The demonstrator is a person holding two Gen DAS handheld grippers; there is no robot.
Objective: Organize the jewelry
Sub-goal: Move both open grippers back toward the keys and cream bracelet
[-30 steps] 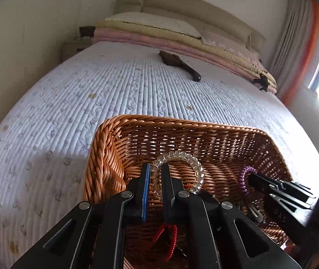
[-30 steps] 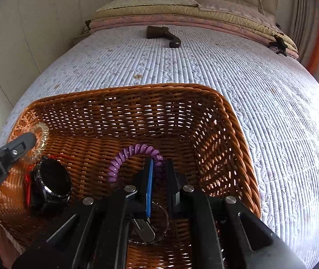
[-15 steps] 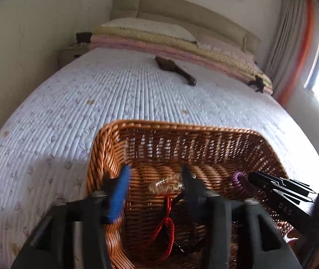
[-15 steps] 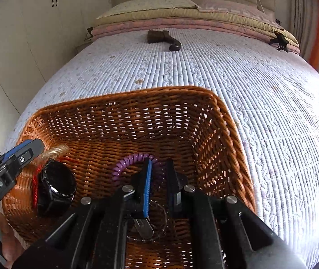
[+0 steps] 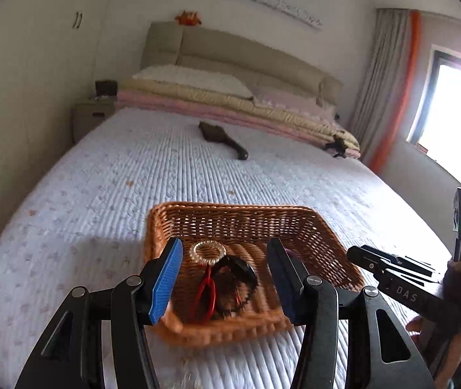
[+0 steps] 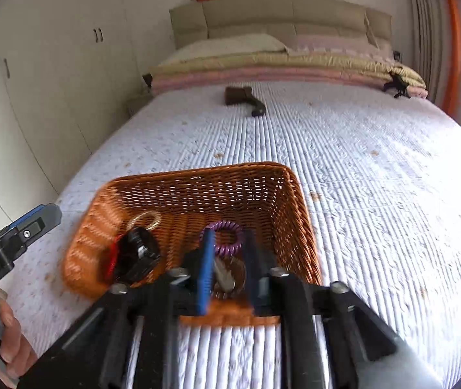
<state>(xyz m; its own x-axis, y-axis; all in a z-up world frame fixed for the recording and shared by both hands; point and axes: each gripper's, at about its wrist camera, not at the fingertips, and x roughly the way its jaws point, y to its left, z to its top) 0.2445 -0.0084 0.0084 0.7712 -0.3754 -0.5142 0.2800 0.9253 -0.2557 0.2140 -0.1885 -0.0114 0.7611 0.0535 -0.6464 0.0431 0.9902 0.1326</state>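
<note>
Leftmost, left claw [image 5: 224,278] spread wide, empty, hanging just short of the near rim of the basket [image 5: 324,236]. Blue pad on its left finger [image 5: 167,282], dark pad on the other. Between those fingers, inside the basket on the bed [image 5: 133,168]: clear coil band [image 5: 207,253] toward the back, red cord [image 5: 206,291] below it, black watch [image 5: 238,267] just right of the cord, touching it. Farther right, purple coil [image 6: 224,238] lying on the basket floor, with a metal clip [image 6: 224,275] nearer the camera, just beside it. Right claw [image 6: 228,269] parted, gripping nothing, tips blurred and poised over the near edge above the clip and purple coil. Basket [image 6: 198,181] sitting flat on the quilted cover, everything in one open compartment. Beyond, mid-bed, dark brush [image 5: 222,141] lying alone, well apart from the basket. At the far right of the left view, side of the right claw visible beside the basket's right wall; at the far left of the right view, blue-padded tip of the left claw beside the basket's left wall.
</note>
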